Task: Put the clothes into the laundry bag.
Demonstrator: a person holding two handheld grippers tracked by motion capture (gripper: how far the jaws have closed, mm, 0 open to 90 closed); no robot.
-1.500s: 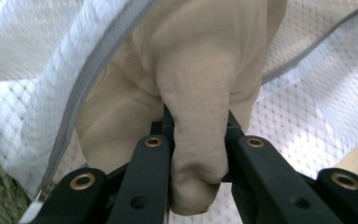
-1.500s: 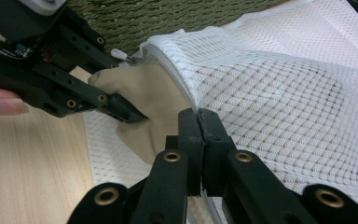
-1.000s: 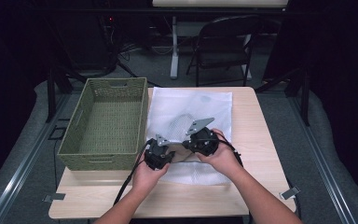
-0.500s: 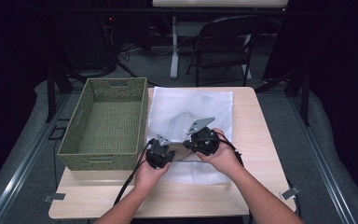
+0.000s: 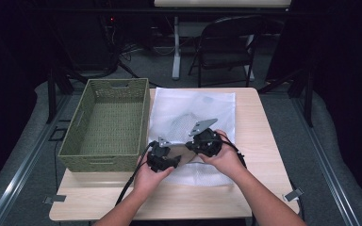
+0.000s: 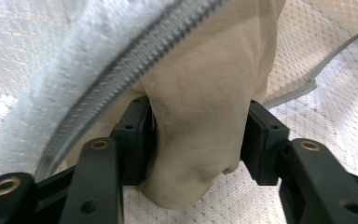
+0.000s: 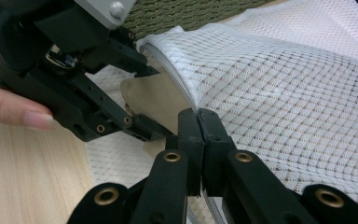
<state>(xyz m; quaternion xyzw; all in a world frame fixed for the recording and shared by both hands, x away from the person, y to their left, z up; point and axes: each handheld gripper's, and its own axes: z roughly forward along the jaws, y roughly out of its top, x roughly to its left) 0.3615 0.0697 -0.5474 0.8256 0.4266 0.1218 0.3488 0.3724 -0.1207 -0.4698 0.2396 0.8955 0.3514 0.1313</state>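
Beige cloth (image 6: 200,93) inside mesh bag (image 5: 193,106)

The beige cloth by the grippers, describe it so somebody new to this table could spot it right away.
Right of the green basket, a white mesh bag lies flat on the table. At its zipped mouth, the beige cloth pokes out: plain, smooth fabric among white netting.

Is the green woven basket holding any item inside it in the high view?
No, the green woven basket stands beside the white mesh bag with its woven bottom bare and nothing lying inside it.
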